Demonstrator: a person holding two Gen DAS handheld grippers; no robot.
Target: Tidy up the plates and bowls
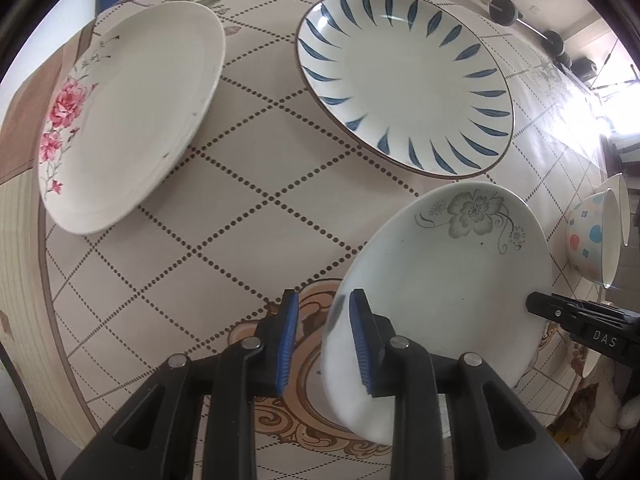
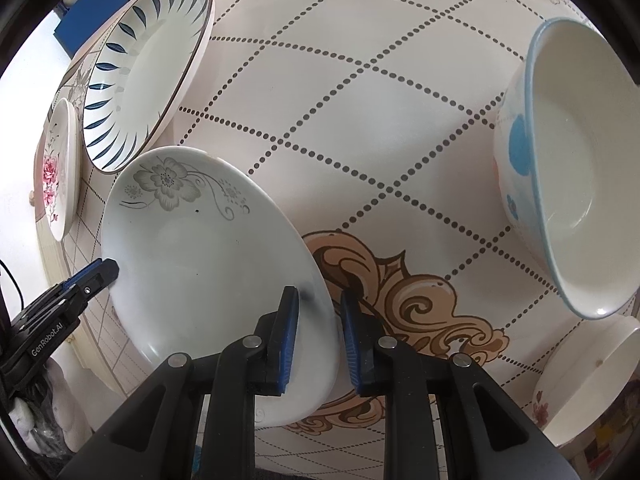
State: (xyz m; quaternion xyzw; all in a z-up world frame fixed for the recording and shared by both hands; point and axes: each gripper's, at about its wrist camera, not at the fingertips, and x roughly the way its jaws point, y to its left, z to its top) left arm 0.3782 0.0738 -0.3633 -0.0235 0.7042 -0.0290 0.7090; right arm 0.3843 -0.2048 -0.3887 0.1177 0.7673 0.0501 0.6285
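A white plate with a grey flower hangs tilted over the patterned tabletop, held at opposite rims. My left gripper points straight down, its blue pads straddling the plate's left rim, shut on it. Its tip shows at the plate's far edge in the right wrist view. My right gripper is shut on the other rim, one pad inside the plate and one outside; its black tip reaches in from the right in the left wrist view.
A blue-leaf plate and a pink-flower plate lie on the table beyond. A polka-dot bowl stands to the right, with a white pink-flower dish below it. A blue box sits off the far edge.
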